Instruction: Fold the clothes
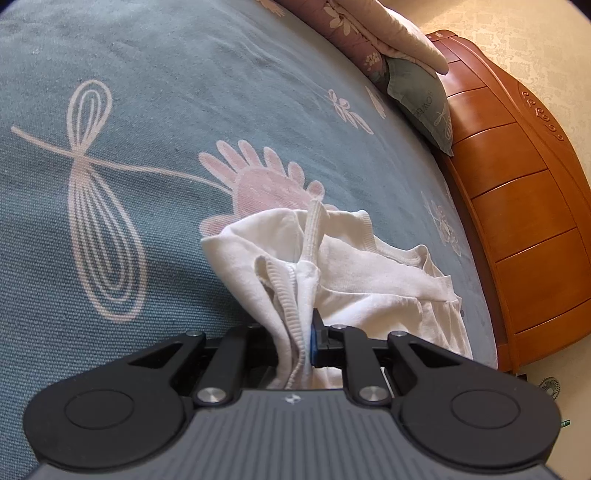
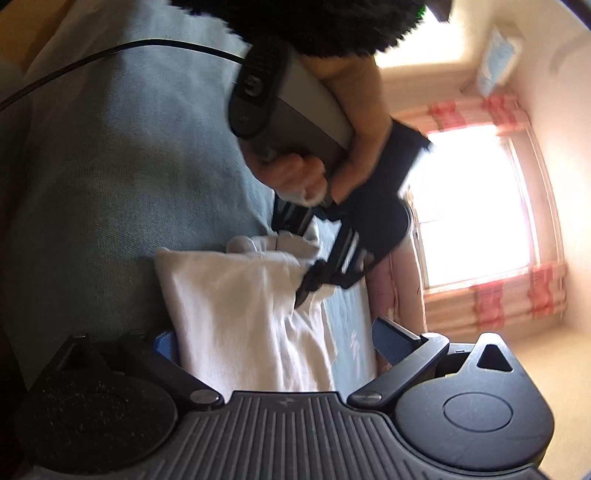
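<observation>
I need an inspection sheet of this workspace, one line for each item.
Surface: blue-green bedspread with pink flower pattern.
Job's things: white garment, bunched, lying on the bedspread.
Clutter: pillows and folded quilt against the wooden headboard.
Grippers: left hand-held gripper shut on the white garment; right hand-held gripper open, garment between its fingers.
Cables: black cable across the bed.
Surroundings: bright window with red-patterned curtains; a person's hand holds the left tool.
</observation>
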The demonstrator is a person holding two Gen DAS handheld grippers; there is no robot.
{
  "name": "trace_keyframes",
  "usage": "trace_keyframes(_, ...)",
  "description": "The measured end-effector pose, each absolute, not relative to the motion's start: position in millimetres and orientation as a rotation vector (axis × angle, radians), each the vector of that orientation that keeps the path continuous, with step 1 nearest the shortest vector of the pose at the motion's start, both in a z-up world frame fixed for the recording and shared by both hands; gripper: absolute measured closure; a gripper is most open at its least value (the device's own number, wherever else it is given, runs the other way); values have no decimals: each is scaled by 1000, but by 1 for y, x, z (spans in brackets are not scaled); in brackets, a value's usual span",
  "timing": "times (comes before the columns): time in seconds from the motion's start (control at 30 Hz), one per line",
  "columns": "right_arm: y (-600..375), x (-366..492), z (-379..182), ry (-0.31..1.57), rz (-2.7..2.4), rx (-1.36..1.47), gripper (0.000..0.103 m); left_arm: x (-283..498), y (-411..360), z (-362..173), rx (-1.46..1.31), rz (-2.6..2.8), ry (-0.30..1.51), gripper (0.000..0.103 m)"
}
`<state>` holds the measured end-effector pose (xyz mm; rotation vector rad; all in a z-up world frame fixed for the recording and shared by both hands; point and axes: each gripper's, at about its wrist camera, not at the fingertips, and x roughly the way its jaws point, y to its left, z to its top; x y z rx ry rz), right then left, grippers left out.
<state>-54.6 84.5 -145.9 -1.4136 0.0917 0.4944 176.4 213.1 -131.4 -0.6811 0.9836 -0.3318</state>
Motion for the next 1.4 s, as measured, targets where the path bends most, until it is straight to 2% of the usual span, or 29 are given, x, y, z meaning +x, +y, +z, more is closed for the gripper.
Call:
trace_keyframes(0.13,87,-63,-151,138,556,-1420,4,176,213,-131,-681,-327,986,88)
trace_keyframes(0.17,87,-65,-153,152,572,-1420,13,176,213,-131,-683,-326,987,88)
trace_keyframes(0.2,88,-68,-154,166,588,-1420,29,176,212,-131,-681,-325,987,88)
trace_keyframes(0.23,88,-71,-155,180,605,-1420,39,176,212,-131,-680,-324,987,88)
trace_keyframes(0.27,88,-73,-157,194,621,-1420,64,176,212,-130,-678,-323,987,88)
trace_keyframes(0.3,89,-76,-158,208,637,-1420,96,175,211,-130,-676,-321,986,88)
trace_keyframes(0.43,92,-80,-166,192,600,-1420,95,174,208,-129,-665,-311,983,88)
trace_keyframes(0.83,75,-64,-128,309,686,-1178,97,181,185,-101,-515,-207,1038,91)
trace_keyframes(1.3,14,-74,-57,246,622,-863,97,195,135,-26,-347,-159,1018,91)
trace_keyframes(1.4,-3,-47,-47,242,599,-789,97,201,113,-12,-299,-154,1015,91)
